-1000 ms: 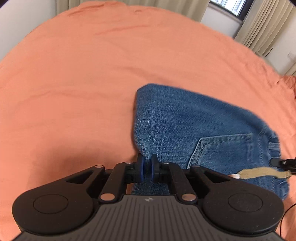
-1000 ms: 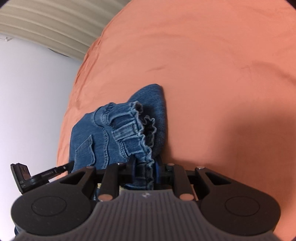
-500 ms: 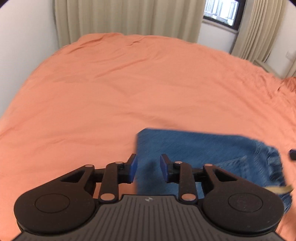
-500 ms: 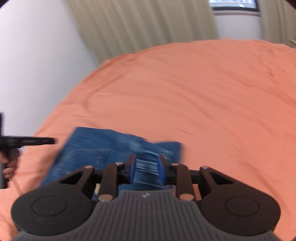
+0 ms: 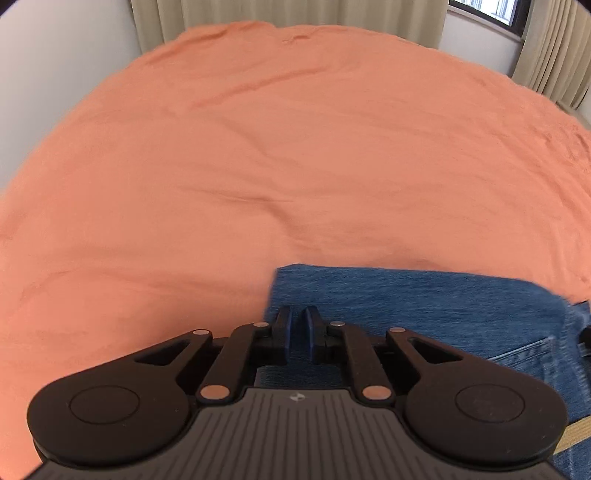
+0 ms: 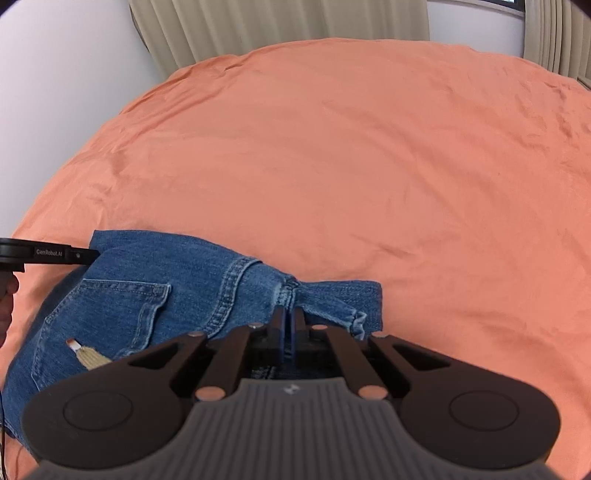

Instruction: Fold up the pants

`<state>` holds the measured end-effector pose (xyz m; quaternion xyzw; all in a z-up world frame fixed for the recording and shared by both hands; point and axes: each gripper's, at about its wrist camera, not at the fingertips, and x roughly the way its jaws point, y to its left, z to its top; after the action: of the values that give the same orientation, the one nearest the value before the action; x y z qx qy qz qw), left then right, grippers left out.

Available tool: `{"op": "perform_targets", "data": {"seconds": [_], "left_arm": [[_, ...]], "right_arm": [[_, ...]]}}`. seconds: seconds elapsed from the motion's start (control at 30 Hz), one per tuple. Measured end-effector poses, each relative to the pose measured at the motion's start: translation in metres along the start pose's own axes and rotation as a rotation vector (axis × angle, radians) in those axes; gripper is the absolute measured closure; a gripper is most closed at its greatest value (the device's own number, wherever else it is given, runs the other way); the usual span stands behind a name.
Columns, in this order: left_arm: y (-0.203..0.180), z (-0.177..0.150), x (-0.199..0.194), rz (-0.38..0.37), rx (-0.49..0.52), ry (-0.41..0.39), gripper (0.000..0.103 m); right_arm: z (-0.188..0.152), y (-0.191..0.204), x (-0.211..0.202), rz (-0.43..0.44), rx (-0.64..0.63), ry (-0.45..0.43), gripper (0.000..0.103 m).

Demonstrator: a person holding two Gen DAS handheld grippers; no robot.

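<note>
**Folded Jeans on the Orange Bed**

Lying in a folded bundle on the orange bedsheet [image 6: 332, 166], the blue denim pants [image 6: 155, 295] sit at the near edge of the bed, a back pocket [image 6: 110, 314] facing up and a beige drawstring end [image 6: 88, 355] resting on it. Whether anything sits inside the pocket cannot be told.

White lettering reading "GenRobot.AI" shows on the side of the left tool [image 6: 79, 254], seen edge-on at the pants' far left corner in the right wrist view.

In its own view the left tool [image 5: 297, 334] hangs over the left corner of the pants [image 5: 424, 306], its blue pads a narrow gap apart and pinching nothing. The right tool [image 6: 288, 332] hovers above the crotch seam [image 6: 290, 291], its fingers nearly together, holding no cloth. Beige curtains [image 6: 277, 29] hang behind the bed.
</note>
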<state>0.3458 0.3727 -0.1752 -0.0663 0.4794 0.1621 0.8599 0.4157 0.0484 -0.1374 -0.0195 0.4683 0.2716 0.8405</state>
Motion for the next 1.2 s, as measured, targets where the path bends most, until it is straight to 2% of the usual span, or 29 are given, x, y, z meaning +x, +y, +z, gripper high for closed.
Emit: {"op": "perform_targets", "data": {"seconds": [0.03, 0.07, 0.17, 0.23, 0.37, 0.43, 0.5, 0.63, 0.7, 0.73, 0.83, 0.97, 1.1, 1.17, 1.2], "left_arm": [[0.001, -0.003, -0.009, 0.024, 0.017, -0.015, 0.089], [0.002, -0.007, -0.020, 0.016, 0.026, -0.034, 0.089], [0.010, -0.030, -0.058, -0.068, 0.032, -0.077, 0.088], [0.008, -0.054, -0.085, -0.079, 0.065, -0.116, 0.088], [0.002, -0.098, -0.127, -0.075, 0.112, -0.166, 0.088], [0.002, -0.119, -0.137, -0.078, 0.114, -0.153, 0.088], [0.000, -0.132, -0.137, -0.079, 0.123, -0.127, 0.088], [-0.002, -0.156, -0.113, -0.037, 0.141, -0.056, 0.091], [0.002, -0.169, -0.103, -0.037, 0.115, 0.016, 0.091], [0.003, -0.174, -0.099, -0.038, 0.109, 0.024, 0.091], [0.005, -0.170, -0.090, -0.036, 0.056, 0.042, 0.091], [0.004, -0.163, -0.092, -0.018, 0.048, 0.053, 0.091], [0.002, -0.155, -0.118, 0.006, 0.025, -0.007, 0.088], [-0.002, -0.153, -0.140, 0.001, 0.011, -0.070, 0.088], [-0.006, -0.151, -0.153, 0.001, 0.013, -0.100, 0.087]], "right_arm": [[0.000, 0.002, -0.009, -0.001, -0.006, -0.015, 0.103], [-0.002, 0.006, -0.018, 0.004, -0.015, -0.035, 0.103], [-0.018, 0.020, -0.053, 0.015, -0.058, -0.087, 0.094], [-0.033, 0.029, -0.070, 0.006, -0.084, -0.107, 0.081], [-0.069, 0.041, -0.098, -0.031, -0.111, -0.169, 0.078], [-0.088, 0.045, -0.104, -0.040, -0.116, -0.180, 0.078], [-0.105, 0.045, -0.098, -0.050, -0.121, -0.151, 0.077], [-0.128, 0.041, -0.079, -0.056, -0.107, -0.111, 0.076], [-0.133, 0.040, -0.068, -0.061, -0.091, -0.094, 0.076], [-0.135, 0.040, -0.063, -0.065, -0.088, -0.081, 0.076], [-0.140, 0.043, -0.054, -0.088, -0.113, -0.077, 0.076], [-0.127, 0.041, -0.053, -0.089, -0.100, -0.041, 0.076], [-0.110, 0.045, -0.062, -0.085, -0.106, -0.012, 0.075], [-0.105, 0.049, -0.076, -0.082, -0.124, -0.028, 0.062], [-0.103, 0.052, -0.084, -0.075, -0.127, -0.039, 0.052]]}}
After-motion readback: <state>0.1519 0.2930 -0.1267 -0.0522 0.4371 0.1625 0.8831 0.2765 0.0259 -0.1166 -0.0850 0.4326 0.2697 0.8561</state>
